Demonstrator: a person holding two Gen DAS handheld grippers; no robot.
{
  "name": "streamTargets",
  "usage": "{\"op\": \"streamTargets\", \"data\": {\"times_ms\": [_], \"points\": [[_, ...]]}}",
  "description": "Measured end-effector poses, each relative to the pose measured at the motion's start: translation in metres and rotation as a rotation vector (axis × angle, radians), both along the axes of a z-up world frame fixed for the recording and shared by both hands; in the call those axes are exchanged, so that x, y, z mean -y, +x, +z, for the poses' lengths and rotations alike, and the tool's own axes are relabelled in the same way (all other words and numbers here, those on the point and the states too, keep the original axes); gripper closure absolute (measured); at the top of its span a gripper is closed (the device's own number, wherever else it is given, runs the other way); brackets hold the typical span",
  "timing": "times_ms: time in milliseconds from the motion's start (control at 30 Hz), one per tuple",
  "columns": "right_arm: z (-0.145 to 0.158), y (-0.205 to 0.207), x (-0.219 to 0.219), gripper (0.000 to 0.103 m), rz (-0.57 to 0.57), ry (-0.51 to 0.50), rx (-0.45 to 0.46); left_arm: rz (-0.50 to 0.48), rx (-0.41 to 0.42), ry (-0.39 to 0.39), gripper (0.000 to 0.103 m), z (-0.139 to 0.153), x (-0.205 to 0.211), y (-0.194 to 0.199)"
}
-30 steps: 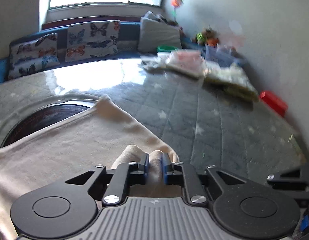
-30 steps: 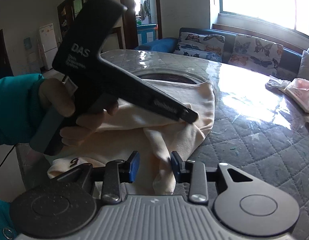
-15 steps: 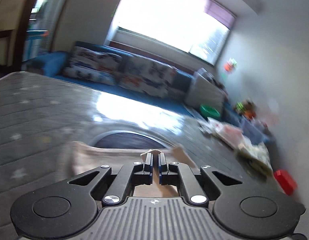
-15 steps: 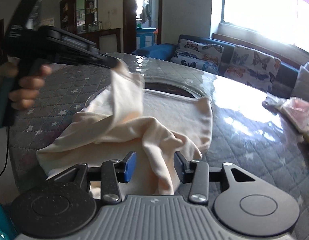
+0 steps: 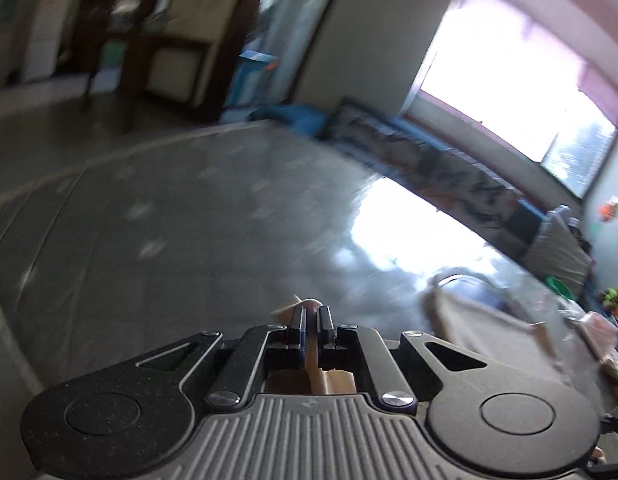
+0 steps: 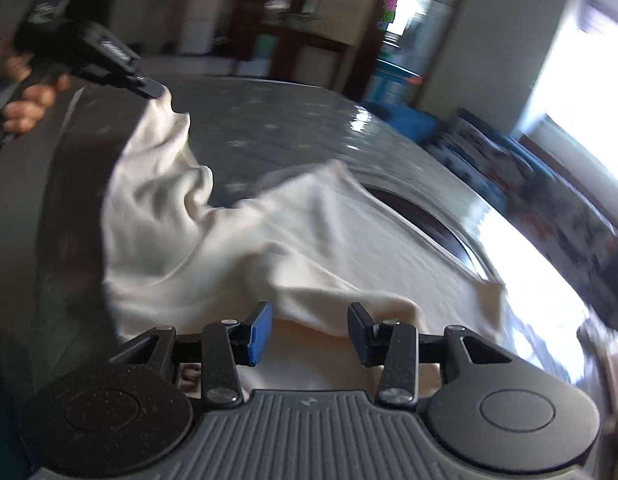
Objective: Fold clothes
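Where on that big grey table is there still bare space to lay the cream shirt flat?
Bare quilted table lies beyond the cream shirt, toward the dark doorway, and left of the left gripper, which pinches the shirt. Crowded: the far right edge near the sofa, where bags and toys pile up. The right gripper hangs open over the shirt.
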State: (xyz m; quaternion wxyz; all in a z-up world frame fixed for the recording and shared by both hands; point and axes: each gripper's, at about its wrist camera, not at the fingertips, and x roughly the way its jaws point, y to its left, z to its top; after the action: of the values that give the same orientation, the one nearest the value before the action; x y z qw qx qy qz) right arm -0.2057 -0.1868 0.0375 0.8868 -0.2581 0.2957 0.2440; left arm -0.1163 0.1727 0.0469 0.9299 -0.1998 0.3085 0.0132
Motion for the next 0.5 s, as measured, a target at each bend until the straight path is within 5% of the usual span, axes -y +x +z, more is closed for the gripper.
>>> {"op": "streamTargets", "data": {"times_ms": [133, 233, 267, 500], "points": [[-0.010, -0.001, -0.024, 0.061, 0.068, -0.072, 0.026, 0.033, -0.042, -0.015, 0.098, -0.016, -0.005, -0.006], [-0.016, 0.008, -0.028, 0.074, 0.048, -0.096, 0.016, 0.031, -0.044, -0.006, 0.098, -0.015, -0.003, -0.006], [-0.015, 0.010, -0.025, 0.091, 0.029, -0.084, 0.014, 0.030, -0.045, -0.006, 0.098, -0.014, -0.001, -0.006], [0.028, 0.012, 0.023, 0.094, -0.187, 0.103, 0.108, 0.021, -0.049, 0.009, 0.097, -0.018, -0.001, 0.001]]}}
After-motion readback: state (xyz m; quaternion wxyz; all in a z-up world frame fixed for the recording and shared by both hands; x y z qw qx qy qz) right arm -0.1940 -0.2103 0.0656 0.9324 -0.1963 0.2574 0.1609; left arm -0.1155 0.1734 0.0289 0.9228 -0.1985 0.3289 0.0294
